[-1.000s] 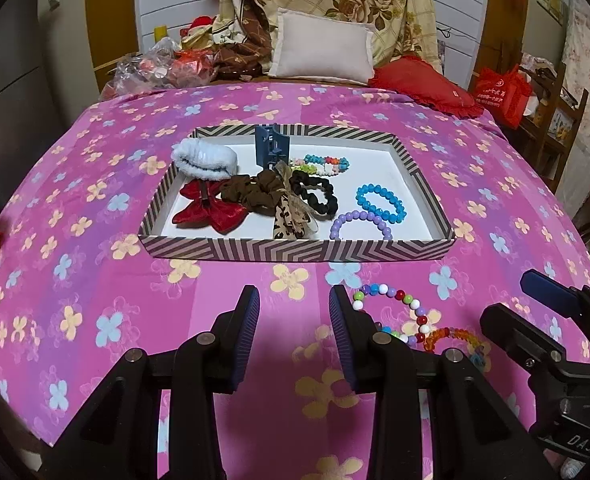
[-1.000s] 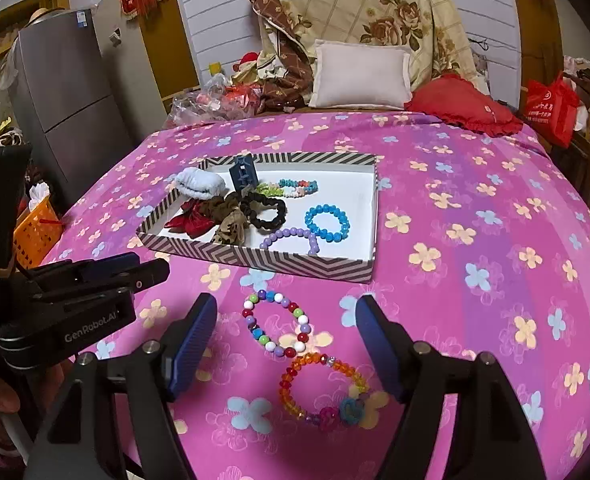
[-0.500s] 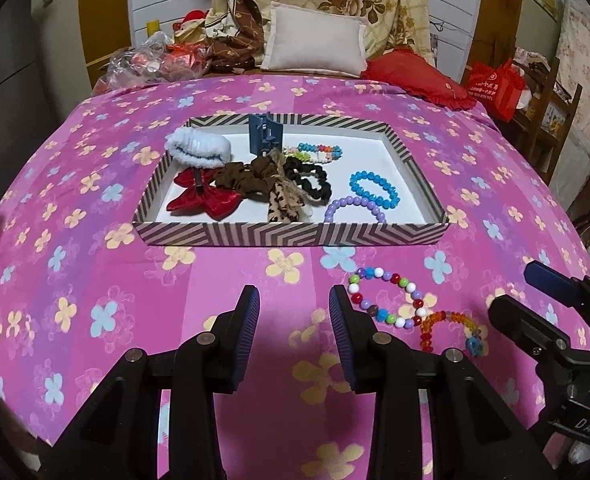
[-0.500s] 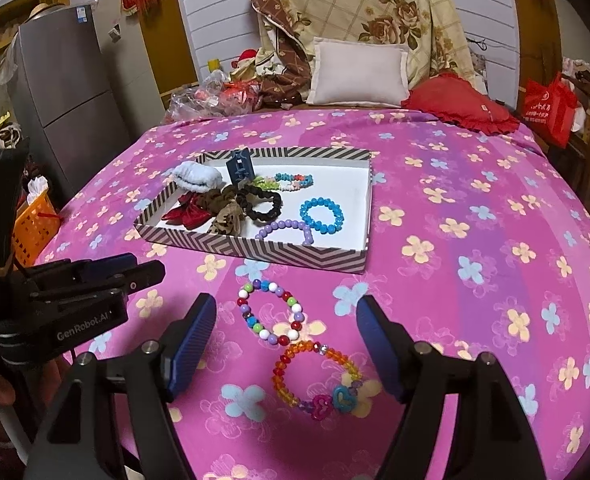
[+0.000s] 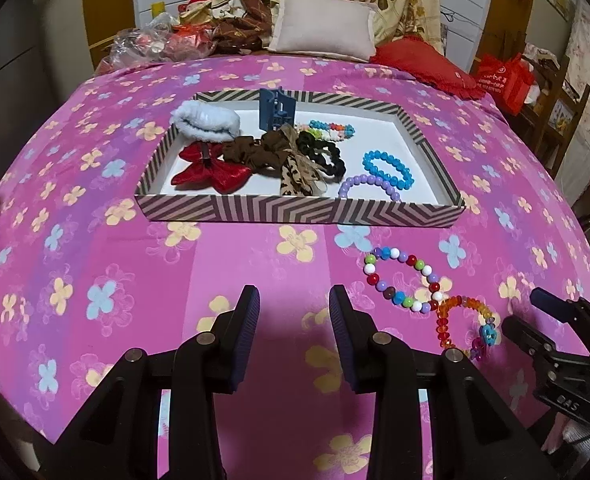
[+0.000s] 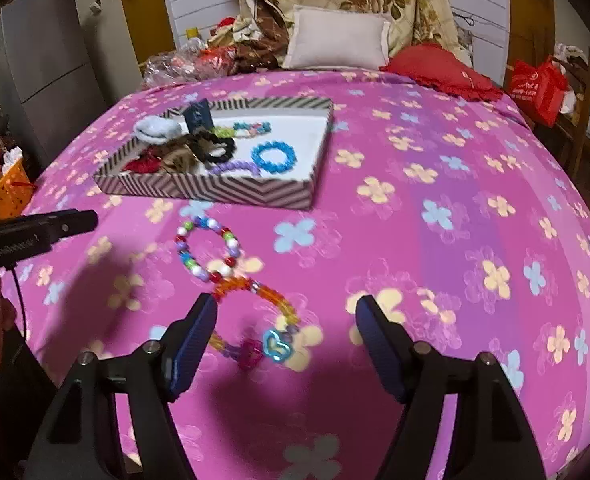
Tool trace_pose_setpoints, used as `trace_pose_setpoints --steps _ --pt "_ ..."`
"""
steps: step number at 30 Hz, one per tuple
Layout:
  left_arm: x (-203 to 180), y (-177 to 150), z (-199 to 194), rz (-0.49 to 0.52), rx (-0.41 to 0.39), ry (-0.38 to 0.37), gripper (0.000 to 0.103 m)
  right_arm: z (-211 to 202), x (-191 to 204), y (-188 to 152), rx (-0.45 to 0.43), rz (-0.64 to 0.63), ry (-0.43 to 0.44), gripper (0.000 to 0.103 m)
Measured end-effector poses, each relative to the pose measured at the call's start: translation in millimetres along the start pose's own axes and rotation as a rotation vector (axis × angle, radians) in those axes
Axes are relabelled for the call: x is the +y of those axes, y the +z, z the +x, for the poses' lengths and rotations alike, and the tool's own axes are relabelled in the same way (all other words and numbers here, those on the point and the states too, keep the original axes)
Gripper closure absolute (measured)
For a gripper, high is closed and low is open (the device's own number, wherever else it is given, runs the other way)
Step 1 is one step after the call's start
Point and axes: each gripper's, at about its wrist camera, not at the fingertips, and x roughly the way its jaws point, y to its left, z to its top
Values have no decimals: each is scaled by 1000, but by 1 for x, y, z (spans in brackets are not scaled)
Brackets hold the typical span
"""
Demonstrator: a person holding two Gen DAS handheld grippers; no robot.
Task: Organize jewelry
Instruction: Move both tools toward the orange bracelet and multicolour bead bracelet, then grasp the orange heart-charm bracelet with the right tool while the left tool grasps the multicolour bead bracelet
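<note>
A striped tray (image 5: 295, 211) (image 6: 215, 190) on the pink flowered bedspread holds scrunchies, a red bow (image 5: 211, 172), a blue clip (image 5: 277, 108) and blue (image 5: 387, 168) and purple (image 5: 369, 186) bead bracelets. Two bracelets lie on the bedspread before it: a multicolour one (image 5: 403, 278) (image 6: 209, 248) and an orange one with charms (image 5: 465, 326) (image 6: 255, 320). My left gripper (image 5: 294, 332) is open and empty, left of them. My right gripper (image 6: 285, 342) is open wide, low over the orange bracelet, which lies between its fingers.
A white pillow (image 5: 323, 30), a red cushion (image 5: 423, 62) and heaped clothes lie at the bed's far end. A red bag (image 6: 535, 88) and wooden shelves stand to the right. A grey cabinet (image 6: 43, 68) and an orange basket (image 6: 9, 192) stand to the left.
My right gripper has moved forward and down, so the orange bracelet now lies between its open fingers. My left gripper has pulled back a little; the tray looks farther off.
</note>
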Motion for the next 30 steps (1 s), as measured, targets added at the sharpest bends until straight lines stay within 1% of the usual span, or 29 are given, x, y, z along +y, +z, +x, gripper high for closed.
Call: trace_pose_setpoints --steps 4,8,10,11,13,14,15,16,20,22,26,28,30 --pt "-4 0 3 24 -8 30 64 12 -2 -4 29 -9 8 42" --pt "-8 2 7 33 -10 29 64 23 7 -5 48 -58 11 51" --pt "-10 4 10 32 -8 21 64 30 13 -4 61 -96 3 61" --pt "-11 5 10 29 -7 20 64 33 15 -5 66 -108 -1 64" --pt "-13 8 13 20 -5 11 64 36 17 -5 60 -134 -20 78" --pt "-14 10 15 15 0 4 64 37 17 -4 58 -147 -27 81" --pt "-16 12 18 9 7 -5 64 37 16 -4 57 -153 -31 87" --pt "-17 13 21 4 12 -11 64 37 14 -4 55 -152 -34 90" --pt "-26 22 33 -13 33 -35 64 36 5 -4 53 -138 -39 91" --pt "-32 25 39 -16 47 -57 64 35 1 -4 49 -129 -27 91" --pt "-46 27 52 14 75 -83 64 34 -3 -5 35 -122 -4 90" --pt "-52 26 57 34 91 -114 64 34 -3 -5 31 -120 4 88" --pt "-57 23 63 61 107 -116 64 34 -4 -5 25 -116 17 85"
